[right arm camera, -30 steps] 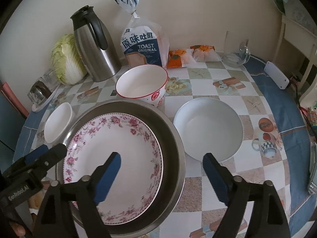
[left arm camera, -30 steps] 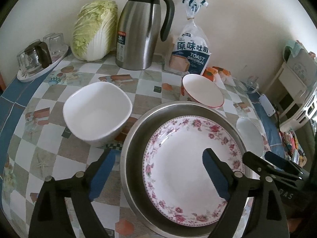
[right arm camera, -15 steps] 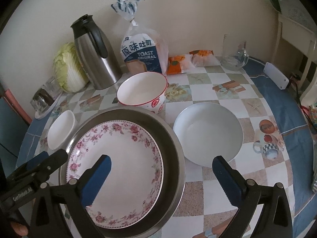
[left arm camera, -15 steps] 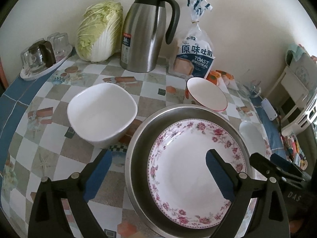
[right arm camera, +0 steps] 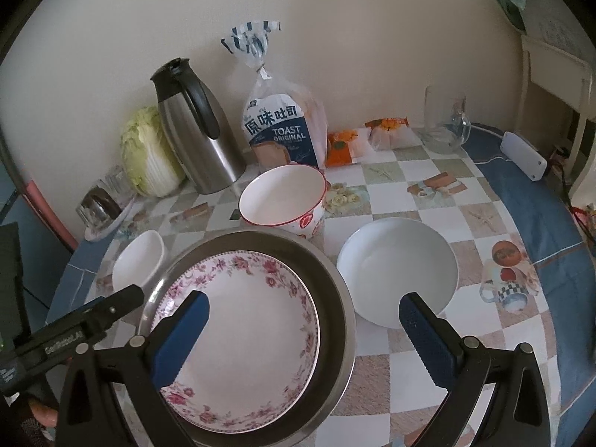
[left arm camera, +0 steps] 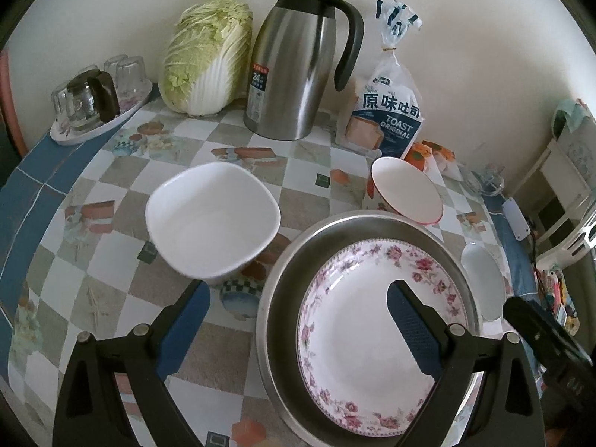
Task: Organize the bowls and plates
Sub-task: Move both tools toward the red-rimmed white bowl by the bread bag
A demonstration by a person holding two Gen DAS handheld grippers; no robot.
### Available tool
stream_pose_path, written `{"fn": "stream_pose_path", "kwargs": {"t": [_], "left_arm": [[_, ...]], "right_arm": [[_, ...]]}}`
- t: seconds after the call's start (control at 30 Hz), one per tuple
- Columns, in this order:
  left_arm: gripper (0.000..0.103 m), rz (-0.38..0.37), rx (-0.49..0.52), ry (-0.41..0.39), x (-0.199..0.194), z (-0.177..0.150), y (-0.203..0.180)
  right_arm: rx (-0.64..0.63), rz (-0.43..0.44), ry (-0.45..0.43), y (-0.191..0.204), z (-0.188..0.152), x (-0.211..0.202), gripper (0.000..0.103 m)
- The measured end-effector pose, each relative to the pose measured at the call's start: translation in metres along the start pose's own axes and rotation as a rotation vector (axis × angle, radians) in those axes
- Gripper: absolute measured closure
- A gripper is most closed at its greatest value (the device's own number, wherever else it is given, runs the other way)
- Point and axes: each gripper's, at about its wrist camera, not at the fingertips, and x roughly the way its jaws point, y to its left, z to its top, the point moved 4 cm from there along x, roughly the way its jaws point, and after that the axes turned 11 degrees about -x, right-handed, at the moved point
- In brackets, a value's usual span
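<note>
Left wrist view: my left gripper (left arm camera: 298,320) hangs over the worktop (left arm camera: 111,272) with jaws spread wide and nothing between the pads. One pad sits over the checked cloth, the other over the flowered plate (left arm camera: 372,335). That plate lies inside the steel basin (left arm camera: 283,279), so one piece is already nested. The square white bowl (left arm camera: 212,219) stands just beside the basin, on its far left, untouched. The red-rimmed bowl (left arm camera: 406,193) stands behind the basin, close to its rim. A sliver of a white dish (left arm camera: 480,279) shows past the basin's right edge. Thermos, cabbage and bread bag line the wall, well clear.

Right wrist view: my right gripper (right arm camera: 303,331) has its jaws fully spread and empty, straddling the basin's right rim. Its left pad is over the flowered plate (right arm camera: 242,331), its right pad over the near edge of the shallow white bowl (right arm camera: 398,272). That bowl rests on the worktop just right of the steel basin (right arm camera: 335,290), not quite touching as far as I can tell.

My read: between pieces, choosing the next one. The shallow white bowl looks nearest for the right jaws. I'd go for its near rim, one pad inside and one outside, then lift clear of the basin's lip before stacking.
</note>
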Motion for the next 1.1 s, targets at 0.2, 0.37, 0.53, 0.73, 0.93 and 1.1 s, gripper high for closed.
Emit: {"fn": "stream_pose_path", "kwargs": {"t": [0.2, 0.37, 0.53, 0.73, 0.93, 1.1], "left_arm": [[0.007, 0.004, 0.014, 0.005, -0.001, 0.018, -0.003], [0.007, -0.017, 0.012, 0.043, 0.001, 0.032, -0.008], [0.007, 0.015, 0.039, 0.102, 0.012, 0.047, -0.014], [0.007, 0.026, 0.041, 0.118, 0.015, 0.074, -0.021], [0.007, 0.071, 0.054, 0.09, 0.022, 0.107, -0.028], [0.007, 0.064, 0.054, 0.09, 0.029, 0.129, -0.039]], "right_arm": [[0.048, 0.006, 0.024, -0.011, -0.002, 0.007, 0.0], [0.056, 0.011, 0.036, -0.015, -0.001, 0.012, 0.0], [0.047, 0.013, 0.044, -0.015, 0.007, 0.016, 0.0], [0.056, 0.004, 0.075, -0.017, 0.027, 0.026, 0.0], [0.033, 0.01, 0.105, -0.02, 0.052, 0.038, 0.0], [0.008, 0.015, 0.127, -0.024, 0.076, 0.05, 0.0]]}}
